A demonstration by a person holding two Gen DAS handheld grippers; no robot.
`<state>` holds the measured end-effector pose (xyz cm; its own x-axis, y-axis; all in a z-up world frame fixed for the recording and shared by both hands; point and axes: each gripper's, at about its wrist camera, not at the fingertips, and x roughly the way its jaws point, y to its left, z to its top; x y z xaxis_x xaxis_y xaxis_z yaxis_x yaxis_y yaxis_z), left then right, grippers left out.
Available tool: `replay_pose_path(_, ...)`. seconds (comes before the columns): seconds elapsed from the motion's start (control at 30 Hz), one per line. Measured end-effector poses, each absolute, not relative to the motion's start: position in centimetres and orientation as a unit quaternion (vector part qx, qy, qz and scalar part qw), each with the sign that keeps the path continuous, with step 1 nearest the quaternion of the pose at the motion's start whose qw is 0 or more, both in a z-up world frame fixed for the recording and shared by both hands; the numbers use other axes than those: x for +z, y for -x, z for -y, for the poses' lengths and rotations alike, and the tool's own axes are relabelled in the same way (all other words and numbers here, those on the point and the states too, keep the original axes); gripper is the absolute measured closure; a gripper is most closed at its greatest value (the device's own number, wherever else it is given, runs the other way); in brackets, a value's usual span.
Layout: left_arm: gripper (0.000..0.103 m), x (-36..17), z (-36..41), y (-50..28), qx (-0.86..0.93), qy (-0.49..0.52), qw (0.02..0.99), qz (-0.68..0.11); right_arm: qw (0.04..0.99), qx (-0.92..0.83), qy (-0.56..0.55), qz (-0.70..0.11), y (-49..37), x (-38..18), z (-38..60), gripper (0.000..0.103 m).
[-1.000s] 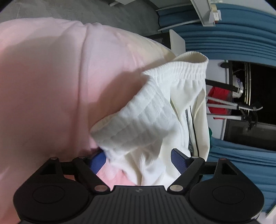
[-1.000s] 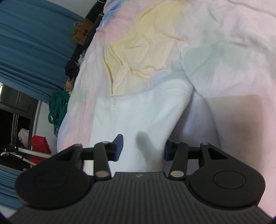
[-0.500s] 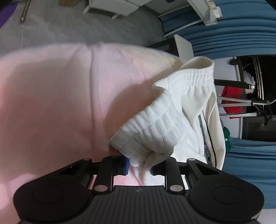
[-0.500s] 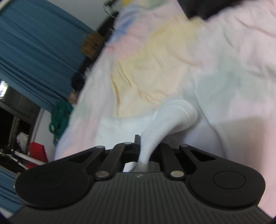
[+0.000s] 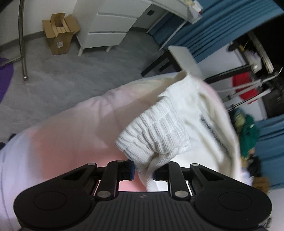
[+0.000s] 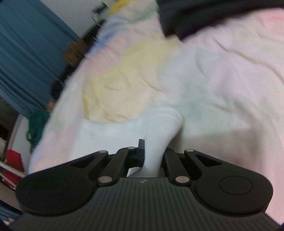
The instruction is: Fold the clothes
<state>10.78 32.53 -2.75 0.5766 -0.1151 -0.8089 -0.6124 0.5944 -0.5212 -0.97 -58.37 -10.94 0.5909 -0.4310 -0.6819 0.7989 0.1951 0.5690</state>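
White ribbed garment [image 5: 159,135], bunched, lifted off bedsheet.

Garment [image 5: 159,135] lies on the bedsheet [image 5: 71,142] — cardboard box [image 5: 59,33] on the floor [image 5: 71,71] behind.

Blurred dark cloth [image 6: 204,16], cropped above

2 fisheye cams, 1 per gripper, each looking fwd along its fingers. Left wrist cam sits very near the white garment [image 5: 156,135], facing over the pastel sheet [image 5: 74,128] to grey floor at 12 o'clock, blue curtain [image 5: 218,26] at 1-3 o'clock. Right wrist cam, blurred, looks close across the sheet, curtain at 9-10 o'clock. Both share garment, sheet, curtain, red cloth [image 6: 13,160].
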Motion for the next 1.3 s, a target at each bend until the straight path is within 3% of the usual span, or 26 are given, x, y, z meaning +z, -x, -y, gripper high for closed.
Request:
replay_pose_path(0.23,0.079,-3.8,-32.3,-9.8,0.149,0.371,0.8,-0.448,0.764,-0.403,-0.447,-0.233,-0.2,-11.1,57.9,0.095)
replay_pose_path(0.37,0.063,-2.4,-30.2,-9.6,0.136,0.288,0.832,-0.455,0.778,-0.405,-0.419,-0.236,-0.5,-9.4,57.2,0.092)
replay_pose_path(0.4,0.053,-2.0,-29.7,-9.5,0.133,0.268,0.838,-0.456,0.782,-0.407,-0.409,-0.235,-0.6,-8.9,57.0,0.084)
replay_pose_path(0.43,0.048,-1.5,-29.4,-9.4,0.128,0.248,0.845,-0.455,0.787,-0.409,-0.398,-0.232,-0.7,-8.3,56.7,0.068)
replay_pose_path(0.5,0.03,-0.4,-28.3,-8.9,0.124,0.209,0.859,-0.451,0.804,-0.412,-0.367,-0.219,-0.7,-7.0,55.8,0.044)
replay_pose_path(0.53,0.028,-0.4,-27.5,-7.8,0.124,0.192,0.866,-0.444,0.814,-0.411,-0.353,-0.209,-0.7,-6.1,55.2,0.041)
replay_pose_path(0.6,0.021,0.2,-25.7,-7.5,0.125,0.156,0.881,-0.428,0.829,-0.404,-0.336,-0.19,-0.6,-4.5,54.1,0.041)
replay_pose_path(0.97,0.019,3.9,-12.1,-9.8,0.044,0.064,0.932,-0.353,0.938,-0.241,-0.208,-0.136,-2.5,2.2,43.4,0.039)
replay_pose_path(1.2,0.018,1.4,-6.5,-12.6,0.004,0.042,0.938,-0.345,0.946,-0.118,-0.244,-0.178,-4.6,1.3,41.5,0.039)
replay_pose_path(1.3,0.017,-0.5,-5.7,-13.7,-0.008,0.047,0.936,-0.349,0.921,-0.054,-0.312,-0.229,-6.6,-0.6,41.9,0.038)
